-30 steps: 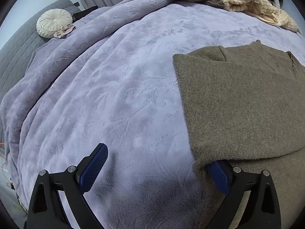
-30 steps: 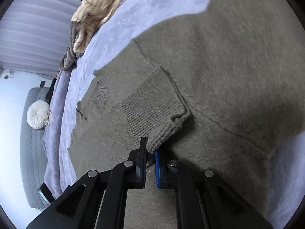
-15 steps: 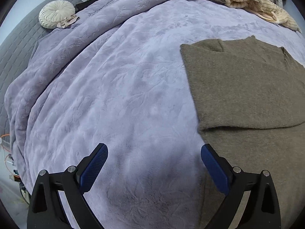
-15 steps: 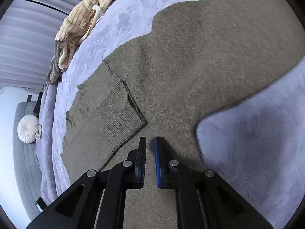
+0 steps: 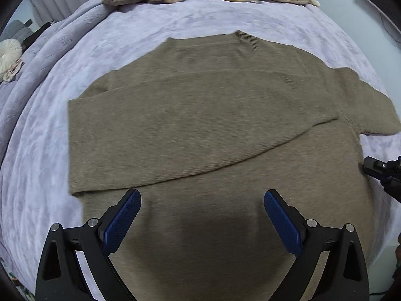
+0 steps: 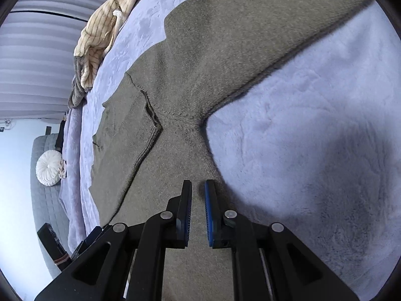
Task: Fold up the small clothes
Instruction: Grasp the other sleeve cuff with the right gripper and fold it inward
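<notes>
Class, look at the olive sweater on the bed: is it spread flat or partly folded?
Partly folded. One sleeve lies across the sweater body, its cuff on the chest; the other sleeve is spread out on the blanket.

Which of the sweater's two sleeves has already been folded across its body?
The left-hand sleeve lies folded across the olive sweater; the other sleeve sticks out sideways over the blanket.
</notes>
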{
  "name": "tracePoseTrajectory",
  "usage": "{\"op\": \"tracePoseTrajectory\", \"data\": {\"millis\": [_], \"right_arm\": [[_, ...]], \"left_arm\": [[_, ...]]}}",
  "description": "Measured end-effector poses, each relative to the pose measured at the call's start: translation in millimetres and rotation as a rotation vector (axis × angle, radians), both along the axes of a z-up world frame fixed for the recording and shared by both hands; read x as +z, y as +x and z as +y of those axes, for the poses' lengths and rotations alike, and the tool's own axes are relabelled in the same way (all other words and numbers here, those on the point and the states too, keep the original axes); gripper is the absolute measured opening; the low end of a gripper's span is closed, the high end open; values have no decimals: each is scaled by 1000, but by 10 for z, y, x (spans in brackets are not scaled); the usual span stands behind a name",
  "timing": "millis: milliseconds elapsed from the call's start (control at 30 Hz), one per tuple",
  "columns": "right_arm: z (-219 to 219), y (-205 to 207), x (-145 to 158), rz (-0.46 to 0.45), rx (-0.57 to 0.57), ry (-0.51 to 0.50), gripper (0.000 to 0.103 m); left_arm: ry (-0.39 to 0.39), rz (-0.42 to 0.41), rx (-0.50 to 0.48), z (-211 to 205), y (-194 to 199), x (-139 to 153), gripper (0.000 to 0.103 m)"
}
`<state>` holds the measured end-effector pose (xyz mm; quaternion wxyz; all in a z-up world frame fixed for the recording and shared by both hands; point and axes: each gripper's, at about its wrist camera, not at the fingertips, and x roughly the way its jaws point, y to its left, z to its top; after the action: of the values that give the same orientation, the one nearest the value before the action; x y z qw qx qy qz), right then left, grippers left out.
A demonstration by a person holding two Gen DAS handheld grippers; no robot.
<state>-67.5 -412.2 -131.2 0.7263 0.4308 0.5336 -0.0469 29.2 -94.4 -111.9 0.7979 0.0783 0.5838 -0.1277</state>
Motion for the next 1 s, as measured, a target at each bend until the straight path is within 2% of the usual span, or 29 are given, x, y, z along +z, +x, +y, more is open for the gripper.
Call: {"op": "tracePoseTrajectory", "data": {"millis": [100,267,433,667,767,967,1000], "right_arm": [[-157,-93,38,-4,-29,-6,52],[-534,-219,115,-29,-87,-14,52],[-1041,-314,194,-61,-177,-33,52],[-1978,-439,399,-107,-416,-131,52],[-2309,-497,351,-125,-527,-74,52],[-2628,-456,276,-224,-635,48,52],[-2654,-437,259,-239,-647,75,45]], "left_arm": [[-23,22,-52,-370,-51,-29,99],[-49,65,-93,-810,-72,-82,99],[-55,73,-104,-1111,-16,-99,99],[-99,68,-94,-1546,59,-59,99],[-115,74,-102,-1723,55,-74,99],[-125,84,-110,-1964,6,-73,99],[-125,82,-112,-1980,3,-66,99]]}}
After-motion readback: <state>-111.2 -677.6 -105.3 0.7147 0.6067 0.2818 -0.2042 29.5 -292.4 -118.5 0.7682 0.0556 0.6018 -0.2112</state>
